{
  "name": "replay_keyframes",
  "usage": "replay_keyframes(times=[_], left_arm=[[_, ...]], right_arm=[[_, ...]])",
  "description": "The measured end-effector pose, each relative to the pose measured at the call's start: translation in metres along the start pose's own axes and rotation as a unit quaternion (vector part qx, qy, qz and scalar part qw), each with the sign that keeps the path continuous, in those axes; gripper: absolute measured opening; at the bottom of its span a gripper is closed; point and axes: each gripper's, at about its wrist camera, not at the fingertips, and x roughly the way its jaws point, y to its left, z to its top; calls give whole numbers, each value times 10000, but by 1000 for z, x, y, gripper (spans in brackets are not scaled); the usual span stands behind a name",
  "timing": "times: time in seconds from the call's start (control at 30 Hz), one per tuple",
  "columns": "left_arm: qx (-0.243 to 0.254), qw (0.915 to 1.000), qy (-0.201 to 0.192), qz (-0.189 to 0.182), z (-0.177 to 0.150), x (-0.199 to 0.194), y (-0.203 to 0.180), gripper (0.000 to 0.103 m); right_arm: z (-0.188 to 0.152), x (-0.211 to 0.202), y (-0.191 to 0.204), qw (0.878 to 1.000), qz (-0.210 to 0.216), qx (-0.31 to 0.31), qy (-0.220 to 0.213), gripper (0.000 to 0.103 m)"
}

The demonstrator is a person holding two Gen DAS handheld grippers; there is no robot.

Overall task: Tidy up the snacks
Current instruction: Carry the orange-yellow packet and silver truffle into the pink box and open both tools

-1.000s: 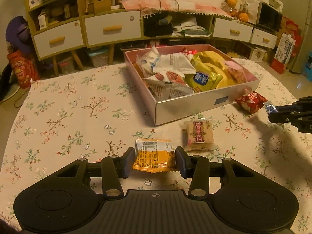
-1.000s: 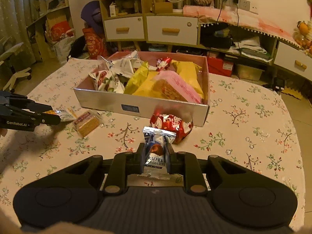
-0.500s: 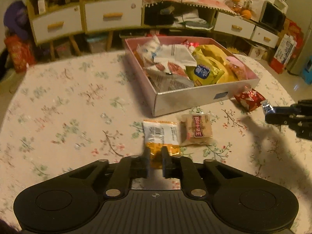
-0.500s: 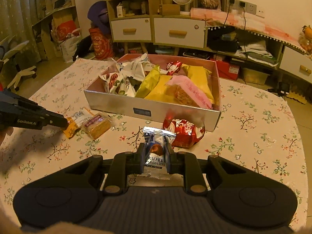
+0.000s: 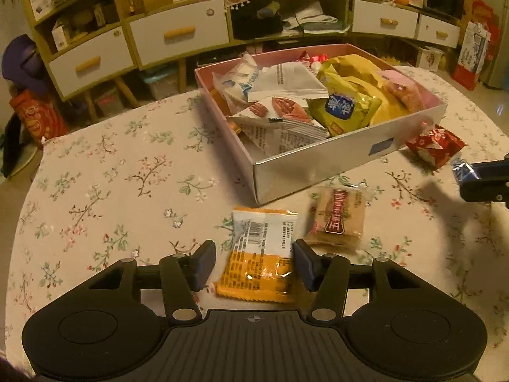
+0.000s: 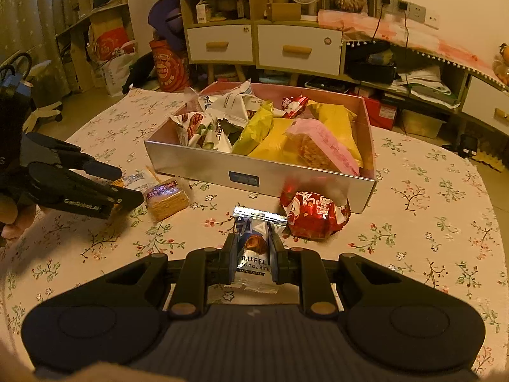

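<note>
The box (image 5: 318,165) sat heaped with snacks on the table. Before it the orange packet (image 5: 261,254) lay flat between the left gripper's (image 5: 254,265) opening, untouching jaws: light, crinkly, slippery, best pinched across its sides. The right gripper (image 6: 254,254) clenched the truffle chocolate (image 6: 254,251).

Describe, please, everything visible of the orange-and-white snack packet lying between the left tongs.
The orange-and-white snack packet is a flat, glossy plastic sachet, white with a barcode at the far end and orange with fine print nearer. It lies flat on the floral tablecloth, between the opening left tongs, whose pads stand clear of it.
</note>
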Motion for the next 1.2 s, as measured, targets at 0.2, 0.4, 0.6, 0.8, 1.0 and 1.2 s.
replay_keyframes(times=[0.2,0.4,0.6,0.8,1.0,1.2], left_arm=[[-121,9998,-4,-177,-1,0,3,39],[-174,9997,-49,-135,-4,-9,4,36],[-322,9987,-331,-194,7,-32,12,36],[-227,9974,-628,-283,31,-50,1,36],[-156,9959,-823,-337,69,-47,-16,37],[-287,9955,-829,-348,97,-25,-23,37]], right_arm=[[0,1,2,10000,-14,-7,4,18],[3,-2,2,10000,-17,46,-85,18],[14,-8,-4,9993,-33,205,-298,18],[35,-5,-11,9979,-78,363,-523,18],[67,4,-17,9965,-137,408,-723,18],[91,21,-32,9945,-245,653,-778,18]])
